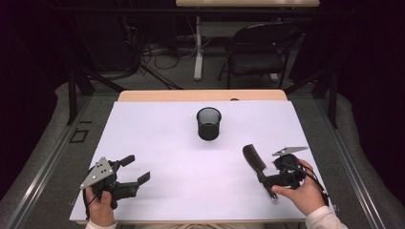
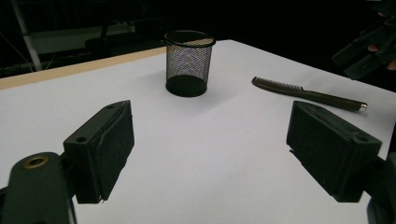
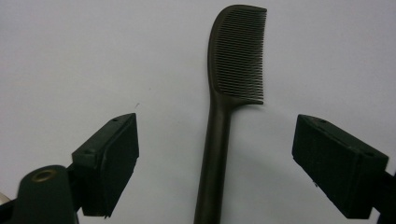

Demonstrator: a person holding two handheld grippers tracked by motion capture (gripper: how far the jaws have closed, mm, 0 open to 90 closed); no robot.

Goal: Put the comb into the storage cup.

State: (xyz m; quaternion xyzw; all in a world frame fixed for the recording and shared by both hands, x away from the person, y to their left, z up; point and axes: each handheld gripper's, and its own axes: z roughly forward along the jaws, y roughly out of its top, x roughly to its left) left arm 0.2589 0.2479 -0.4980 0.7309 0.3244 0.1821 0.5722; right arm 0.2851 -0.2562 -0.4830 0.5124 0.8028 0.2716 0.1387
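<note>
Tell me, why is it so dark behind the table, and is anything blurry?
High view: light falls on the white table; the room behind is dim. Left gripper view: the cup casts a soft shadow. Right gripper view: the comb looks sharp, its teeth clear.

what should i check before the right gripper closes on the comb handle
1. Right gripper jaws open: ok, both pads stand apart.
2. Comb handle between the jaws: ok, roughly centred in the right gripper view, neither pad touching it.
3. Comb lying flat on the white table: ok.
4. Mesh cup upright with its mouth free: ok, it stands apart from the comb.
5. Left gripper out of the way: ok, open, over the table's near left, holding nothing.
6. Jaws low enough to catch the thin handle: cannot tell from these views.
</note>
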